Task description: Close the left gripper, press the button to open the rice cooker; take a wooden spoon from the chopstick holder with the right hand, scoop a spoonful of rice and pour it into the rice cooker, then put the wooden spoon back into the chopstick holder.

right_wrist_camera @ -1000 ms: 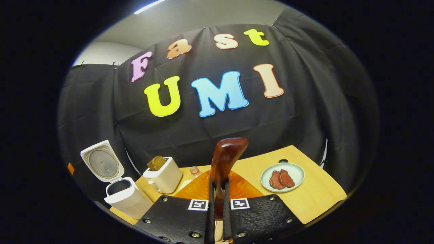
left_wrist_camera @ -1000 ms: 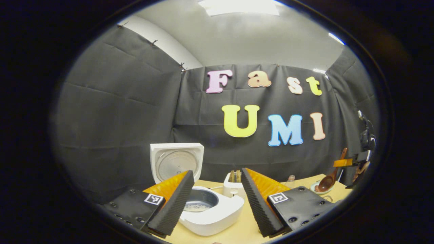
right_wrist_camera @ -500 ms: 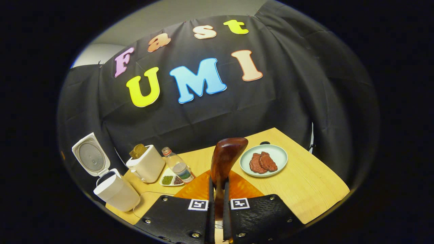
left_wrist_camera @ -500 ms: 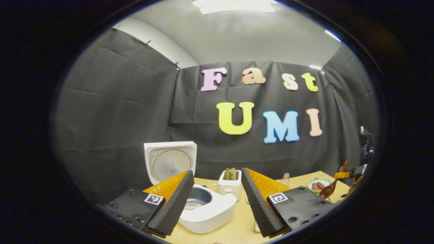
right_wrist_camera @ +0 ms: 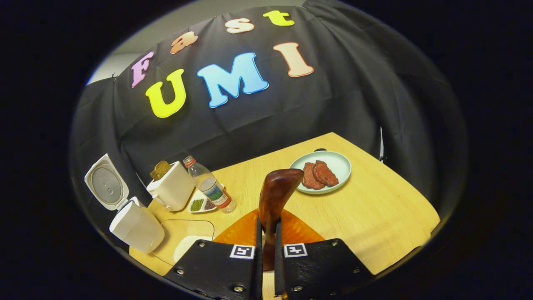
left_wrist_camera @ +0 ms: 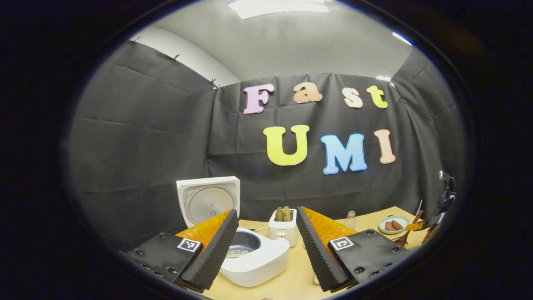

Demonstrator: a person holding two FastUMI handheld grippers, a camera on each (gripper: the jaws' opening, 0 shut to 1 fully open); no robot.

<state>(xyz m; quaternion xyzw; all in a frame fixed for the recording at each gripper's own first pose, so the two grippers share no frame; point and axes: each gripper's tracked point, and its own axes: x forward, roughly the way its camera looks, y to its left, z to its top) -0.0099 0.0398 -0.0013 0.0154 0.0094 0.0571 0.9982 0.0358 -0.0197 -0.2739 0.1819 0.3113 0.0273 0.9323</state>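
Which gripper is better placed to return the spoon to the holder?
Right. The right gripper is shut on the wooden spoon, while the left gripper is open by the open rice cooker, rice inside. I can't spot the holder.

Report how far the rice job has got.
Done: the rice cooker stands open, lid up, with rice in its pot. In hand: the right gripper is shut on the wooden spoon, held above the table. Left: putting the spoon back in the chopstick holder. The left gripper is open.
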